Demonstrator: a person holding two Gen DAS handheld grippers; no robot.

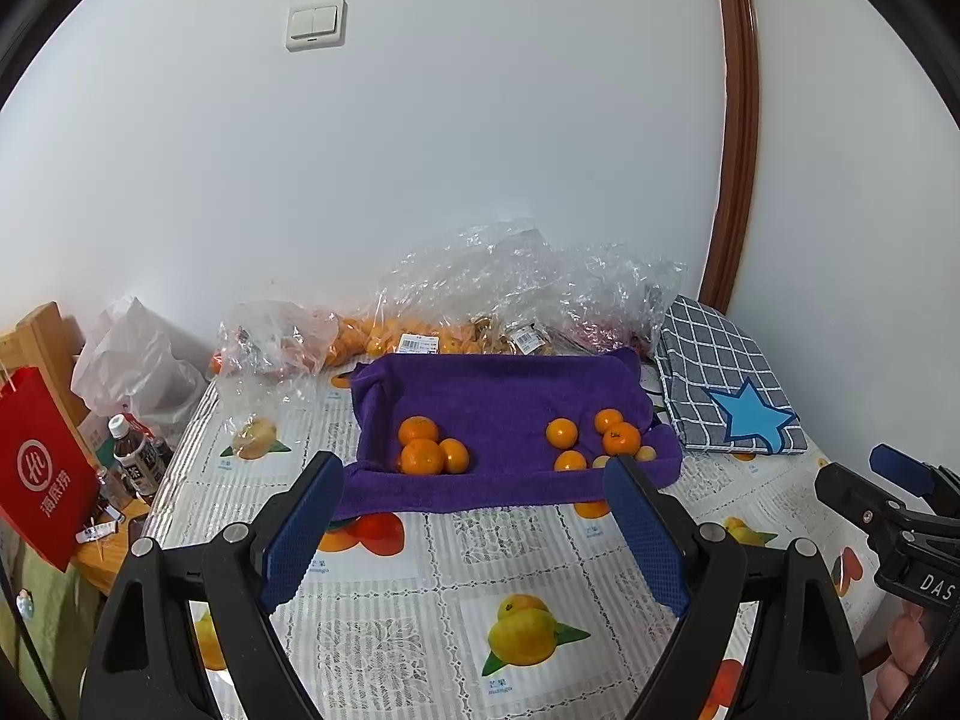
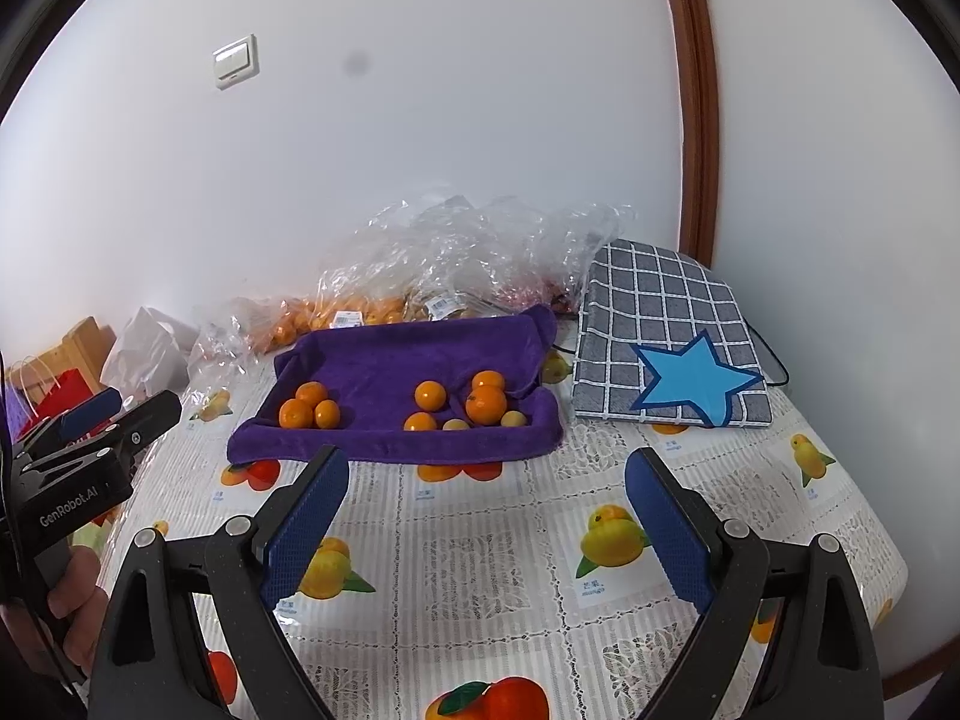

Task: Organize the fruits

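Lettering "GenRobot.AI" marks left hand-held gripper (image 2: pixel 90 414); both, right hand-held gripper (image 2: pixel 486 516) included, gape empty.

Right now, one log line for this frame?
left tongs: open, empty | right tongs: open, empty | purple towel-lined tray: three orange mandarins left, mixed fruit right | step: no grasp yet

Three oranges (image 1: pixel 431 447) cluster at the purple towel's (image 1: pixel 504 396) left; more loose oranges (image 1: pixel 603 438) lie at its right.
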